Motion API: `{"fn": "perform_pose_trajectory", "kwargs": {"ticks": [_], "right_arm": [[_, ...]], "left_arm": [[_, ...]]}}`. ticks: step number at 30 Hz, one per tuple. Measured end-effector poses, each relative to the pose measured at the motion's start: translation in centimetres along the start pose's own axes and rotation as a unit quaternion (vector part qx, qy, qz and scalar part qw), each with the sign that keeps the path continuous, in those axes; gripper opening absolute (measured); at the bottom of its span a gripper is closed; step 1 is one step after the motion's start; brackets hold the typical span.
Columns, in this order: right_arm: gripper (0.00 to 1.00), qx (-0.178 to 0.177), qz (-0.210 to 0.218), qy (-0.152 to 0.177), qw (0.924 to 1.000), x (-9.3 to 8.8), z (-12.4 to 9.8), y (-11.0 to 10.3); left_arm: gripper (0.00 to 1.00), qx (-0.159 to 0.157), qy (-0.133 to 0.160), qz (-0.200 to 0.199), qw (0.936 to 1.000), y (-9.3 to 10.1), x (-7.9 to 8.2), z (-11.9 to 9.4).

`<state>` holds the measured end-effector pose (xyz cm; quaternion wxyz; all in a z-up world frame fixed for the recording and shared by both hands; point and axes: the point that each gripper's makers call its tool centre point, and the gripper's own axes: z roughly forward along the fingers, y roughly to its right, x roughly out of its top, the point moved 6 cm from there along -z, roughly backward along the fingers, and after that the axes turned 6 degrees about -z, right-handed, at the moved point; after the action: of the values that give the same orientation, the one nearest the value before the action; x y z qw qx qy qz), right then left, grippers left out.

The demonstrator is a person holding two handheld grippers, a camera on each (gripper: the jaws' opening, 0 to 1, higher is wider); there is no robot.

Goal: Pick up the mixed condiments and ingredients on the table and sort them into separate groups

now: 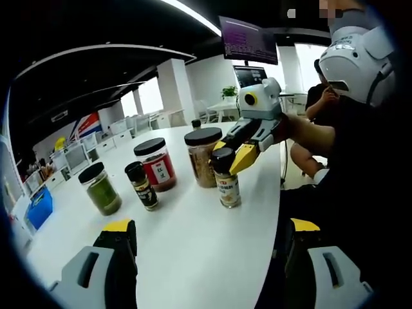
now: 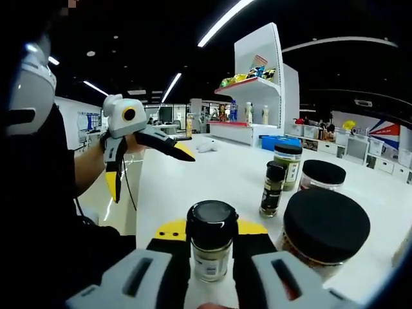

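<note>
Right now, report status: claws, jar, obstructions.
Right claw closed on small spice jar. Left claw open, empty, off the table edge. Big brown jar close beside the held one.

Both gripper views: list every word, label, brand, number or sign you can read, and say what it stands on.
None reads clearly.
Red-labelled jar: light marks, blurred.
Small seasoning jar between the right gripper's jaws: red band, too small.
Dark spice bottle: label too small.
Hanging monitor: lines of text, unreadable.
Striped wall sign: no letters made out.

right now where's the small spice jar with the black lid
In the left gripper view the small spice jar stands near the white table's right edge, between the right gripper's jaws, beside the brown-filled jar.
</note>
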<state>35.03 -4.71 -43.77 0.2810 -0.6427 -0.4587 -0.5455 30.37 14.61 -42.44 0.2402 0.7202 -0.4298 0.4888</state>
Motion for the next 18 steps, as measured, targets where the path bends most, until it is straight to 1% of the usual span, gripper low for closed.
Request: {"fn": "perform_pose_trajectory", "kwargs": {"ticks": [5,10,13,16,18], "right_arm": [[0.23,-0.004,0.007,0.005,1.0,0.4,-0.2,0.1],[0.22,-0.012,0.005,0.009,0.9999,1.1,-0.5,0.2],[0.22,-0.014,-0.002,0.011,0.9998,1.9,-1.0,0.1],[0.22,-0.012,-0.002,0.023,0.9997,3.0,-1.7,0.1],[0.22,-0.011,0.003,0.029,0.9995,3.4,-2.0,0.2]], "left_arm": [[0.95,0.001,0.0,0.0,1.0,0.0,-0.1,0.0],[0.95,0.002,0.002,0.0,1.0,0.0,-0.1,-0.1],[0.95,-0.001,0.006,-0.003,1.0,0.0,0.0,-0.1],[0.95,0.001,0.006,-0.003,1.0,0.0,0.0,-0.2],[0.95,0.001,0.006,-0.003,1.0,0.0,0.0,-0.2]]}}
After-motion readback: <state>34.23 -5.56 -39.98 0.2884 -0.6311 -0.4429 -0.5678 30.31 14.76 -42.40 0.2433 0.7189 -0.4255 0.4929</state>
